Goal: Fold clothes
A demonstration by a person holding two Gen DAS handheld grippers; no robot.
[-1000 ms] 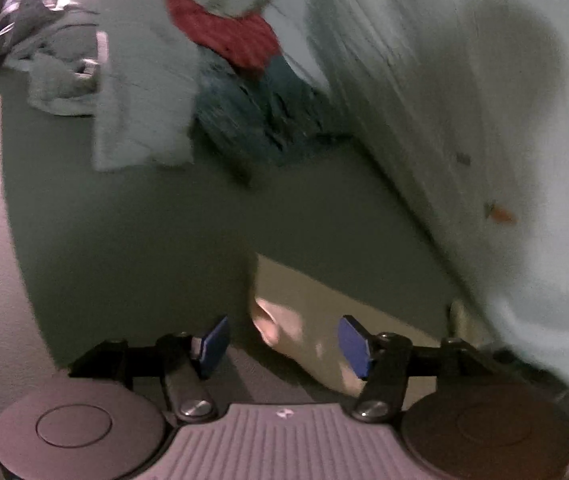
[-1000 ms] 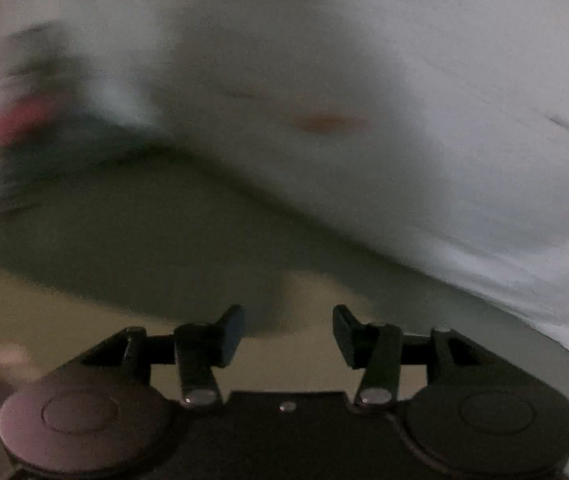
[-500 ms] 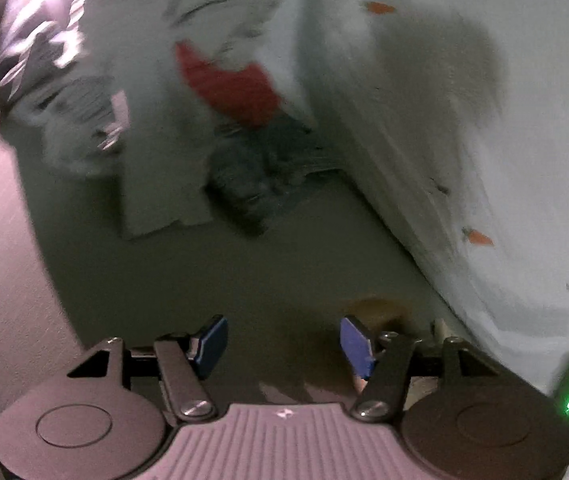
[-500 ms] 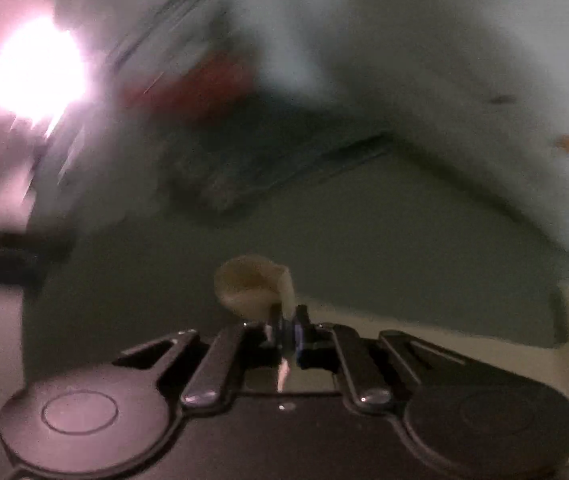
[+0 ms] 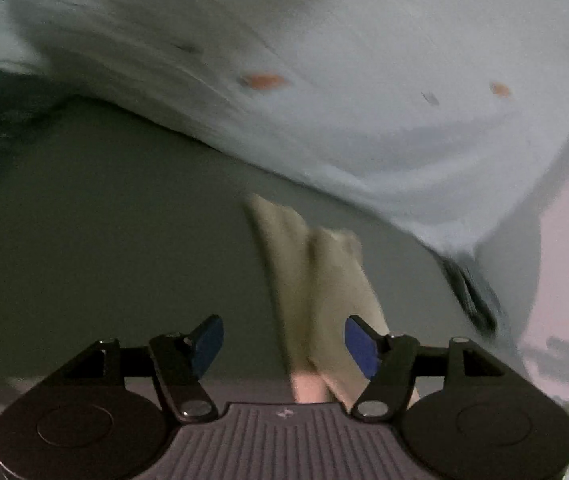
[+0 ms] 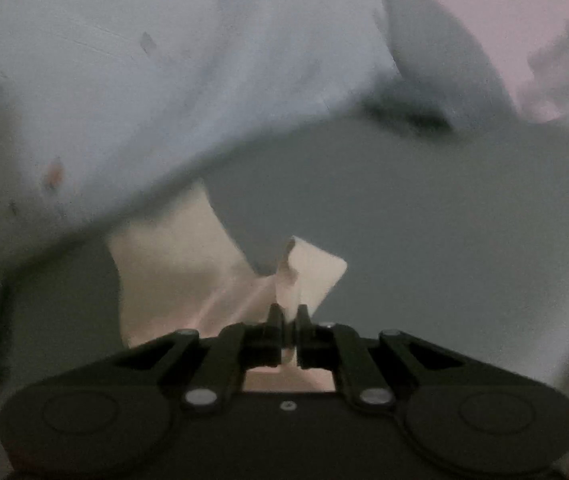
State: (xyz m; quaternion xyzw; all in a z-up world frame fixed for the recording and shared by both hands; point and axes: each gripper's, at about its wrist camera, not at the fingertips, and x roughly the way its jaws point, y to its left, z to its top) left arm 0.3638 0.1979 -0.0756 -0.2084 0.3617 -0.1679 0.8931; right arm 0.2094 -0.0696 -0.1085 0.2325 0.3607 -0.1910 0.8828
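Observation:
A small cream cloth (image 6: 172, 276) lies on the dark grey-green bed surface (image 6: 424, 220). My right gripper (image 6: 289, 314) is shut on a raised corner of the cloth and holds it up. In the left wrist view the same cream cloth (image 5: 316, 276) hangs in a long fold between the blue pads. My left gripper (image 5: 284, 344) is open, its pads apart on either side of the cloth without touching it.
A large white sheet or pillow with small orange and dark marks (image 5: 344, 80) bulges across the far side; it also shows in the right wrist view (image 6: 144, 80). A pinkish wall (image 6: 504, 20) is behind it.
My right gripper closed on the cream cloth's corner and lifted it. Both views swung right, away from the pile of clothes. The left gripper stayed open and now straddles the cloth.

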